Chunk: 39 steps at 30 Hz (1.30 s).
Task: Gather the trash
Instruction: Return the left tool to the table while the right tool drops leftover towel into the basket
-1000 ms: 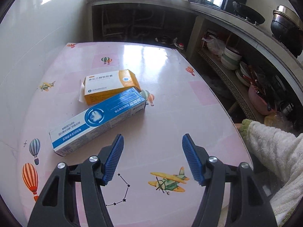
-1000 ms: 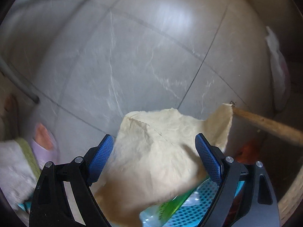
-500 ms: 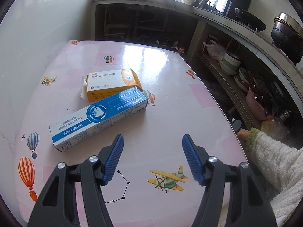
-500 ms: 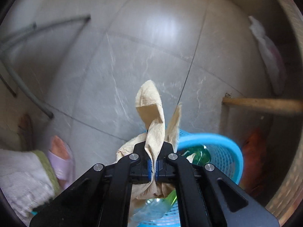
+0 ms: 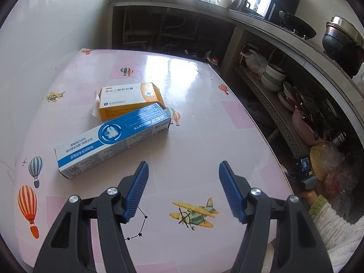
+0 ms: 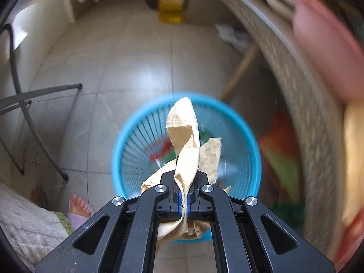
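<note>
Right hand-held gripper (image 6: 184, 201) clamped on tan paper (image 6: 185, 136), long axis pointing away, over blue basket (image 6: 127, 136)

The left gripper (image 5: 183, 188) points down at a slant, its blue fingers (image 5: 137, 190) spread apart with nothing between them. The right gripper (image 6: 184, 201) points steeply down, fingers pressed together.

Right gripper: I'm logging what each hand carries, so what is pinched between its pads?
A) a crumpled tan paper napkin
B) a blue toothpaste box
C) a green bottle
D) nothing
A: the right gripper is shut on the crumpled tan paper napkin, held above the blue wastebasket.
</note>
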Tool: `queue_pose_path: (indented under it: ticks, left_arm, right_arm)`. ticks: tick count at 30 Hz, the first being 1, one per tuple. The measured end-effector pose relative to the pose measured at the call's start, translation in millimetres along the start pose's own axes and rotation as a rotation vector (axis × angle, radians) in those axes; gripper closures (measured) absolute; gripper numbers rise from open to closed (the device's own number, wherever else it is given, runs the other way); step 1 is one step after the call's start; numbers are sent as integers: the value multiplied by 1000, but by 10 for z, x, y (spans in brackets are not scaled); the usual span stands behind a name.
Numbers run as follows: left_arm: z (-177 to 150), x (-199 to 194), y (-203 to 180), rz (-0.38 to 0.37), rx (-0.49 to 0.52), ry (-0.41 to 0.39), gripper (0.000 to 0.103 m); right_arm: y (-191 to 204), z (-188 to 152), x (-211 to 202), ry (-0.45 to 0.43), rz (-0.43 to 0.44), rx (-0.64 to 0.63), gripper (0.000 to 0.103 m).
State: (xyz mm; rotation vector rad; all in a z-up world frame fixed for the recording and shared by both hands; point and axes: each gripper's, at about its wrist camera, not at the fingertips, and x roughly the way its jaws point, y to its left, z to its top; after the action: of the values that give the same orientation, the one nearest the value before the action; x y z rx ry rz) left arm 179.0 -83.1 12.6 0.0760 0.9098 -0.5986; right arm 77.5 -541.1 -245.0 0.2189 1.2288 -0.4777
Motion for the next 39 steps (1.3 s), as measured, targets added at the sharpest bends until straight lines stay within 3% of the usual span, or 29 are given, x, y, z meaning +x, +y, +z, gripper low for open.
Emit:
queue_pose_path:
  ticks: [5, 7, 11, 13, 14, 19, 20, 21, 22, 24, 27, 30, 33, 36, 38, 39]
  left_arm:
    - [3, -2, -5, 0, 1, -1, 41]
    - [2, -1, -4, 0, -2, -2, 41]
    - [-28, -4, -2, 3, -6, 2, 41]
    - [-36, -3, 9, 5, -8, 3, 41]
    - [-37, 0, 17, 8, -10, 3, 41]
    - [-33, 12, 81, 13, -17, 2, 41]
    - [-34, 10, 89, 15, -17, 1, 41]
    - [-39, 13, 96, 15, -18, 0, 41]
    - [-43, 19, 105, 14, -19, 0, 41]
    - [-49, 31, 123, 13, -26, 3, 41]
    - [-70, 35, 151, 12, -36, 10, 41]
    - [-91, -19, 161, 20, -39, 7, 41]
    - [-111, -104, 191, 28, -49, -4, 41]
    - [-136, -191, 229, 40, -57, -17, 41]
    - [-164, -242, 253, 43, -65, -26, 41]
    - [-176, -263, 265, 42, -71, -29, 41]
  right_arm:
    - [-290, -63, 442, 102, 50, 153, 98]
    - [-405, -41, 566, 100, 2, 190, 78]
    - [-436, 7, 684, 90, -80, 174, 60]
    - [-379, -2, 607, 58, -110, 152, 45]
    - [-403, -31, 558, 36, -120, 146, 44]
    - [-392, -193, 130, -89, -153, 178, 43]
    - [-384, -240, 43, -112, -142, 191, 46]
    - [-368, -279, -3, -120, -122, 202, 56]
    - [-397, -268, -1, -108, -96, 206, 70]
    - [-361, -299, 179, -32, -46, 208, 86]
    - [-328, -237, 652, 106, -12, 213, 96]
    - [-381, -245, 1242, 270, -11, 239, 97]
    - [-442, -256, 1527, 345, -33, 244, 97]
    - [-516, -229, 1400, 314, -35, 255, 95]
    - [-531, -227, 1138, 267, -46, 245, 82]
    - [-534, -249, 995, 245, -56, 239, 68]
